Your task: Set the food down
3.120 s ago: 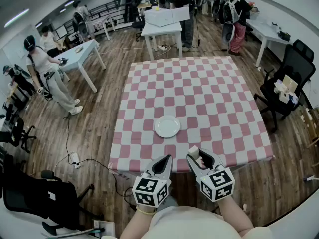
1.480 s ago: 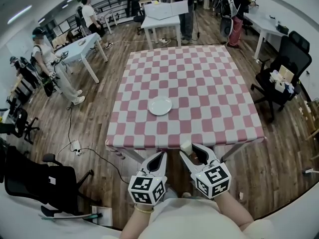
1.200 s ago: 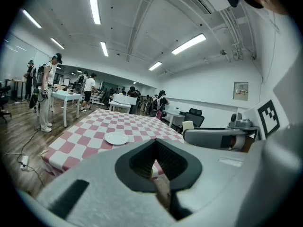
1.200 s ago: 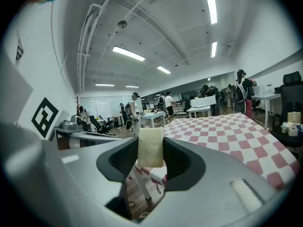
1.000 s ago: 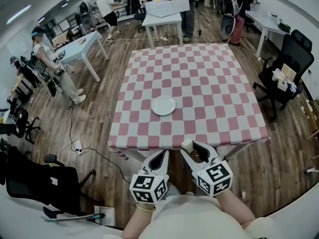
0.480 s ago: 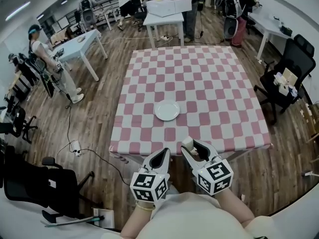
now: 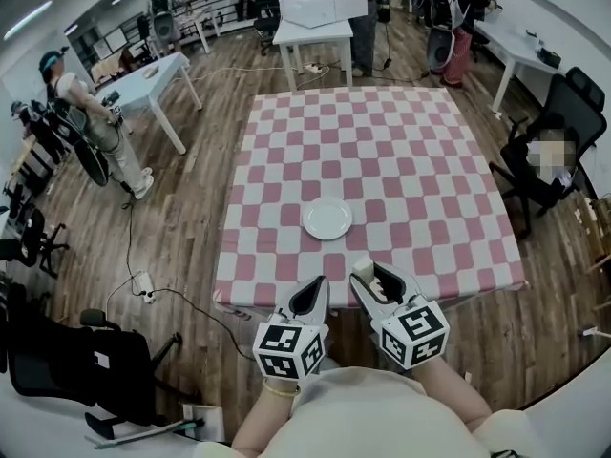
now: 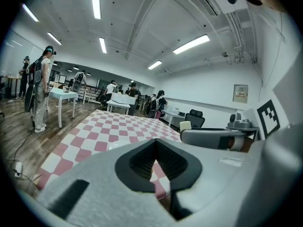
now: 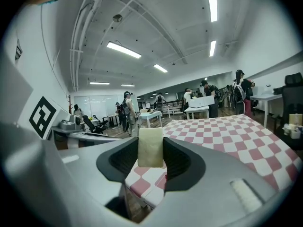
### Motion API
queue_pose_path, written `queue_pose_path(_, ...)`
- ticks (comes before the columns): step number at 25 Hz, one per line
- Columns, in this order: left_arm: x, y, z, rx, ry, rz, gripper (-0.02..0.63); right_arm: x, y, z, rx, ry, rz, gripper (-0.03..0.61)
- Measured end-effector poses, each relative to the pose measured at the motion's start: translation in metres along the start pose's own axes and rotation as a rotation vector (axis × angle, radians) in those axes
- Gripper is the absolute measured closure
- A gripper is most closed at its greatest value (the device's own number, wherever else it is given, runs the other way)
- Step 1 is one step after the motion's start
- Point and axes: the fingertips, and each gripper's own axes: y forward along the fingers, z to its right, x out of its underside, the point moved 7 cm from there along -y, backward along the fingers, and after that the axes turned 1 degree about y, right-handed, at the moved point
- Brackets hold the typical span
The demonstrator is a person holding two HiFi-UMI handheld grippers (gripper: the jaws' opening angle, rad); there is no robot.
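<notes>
While the right gripper (image 7: 374, 282) is clamped on the pale food block (image 9: 150, 148), both grippers hover at the near edge of the checked table (image 7: 458, 256). The white plate (image 7: 327, 219) lies farther in, slightly left. Left gripper (image 7: 315, 292) is closed, empty. Risk: block's held only at the jaw tips, so a quick reach or early release could drop it on cloth/floor, not plate.

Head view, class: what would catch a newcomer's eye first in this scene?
The pink-and-white checked tablecloth fills the middle of the head view, with a lone white plate near its close edge. At that edge, the right gripper pinches a pale block of food.
</notes>
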Motion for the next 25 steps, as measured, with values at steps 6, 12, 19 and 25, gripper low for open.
queue_pose_path(6,-0.012,0.011,-0.025,0.016,0.001,0.0,0.614,-0.008,0.025,0.0,0.026,0.002,0.005,0.41)
queue_pose_path(12,-0.02,0.02,-0.05,0.028,-0.006,-0.003,0.614,-0.013,0.05,-0.002,0.054,0.005,0.007,0.41)
queue_pose_path(19,-0.03,0.03,-0.081,0.074,0.0,-0.009,0.614,-0.018,0.079,-0.011,0.089,0.014,0.017,0.41)
queue_pose_path(25,-0.036,0.035,-0.111,0.11,0.014,-0.022,0.614,-0.02,0.106,-0.019,0.131,0.027,0.033,0.41)
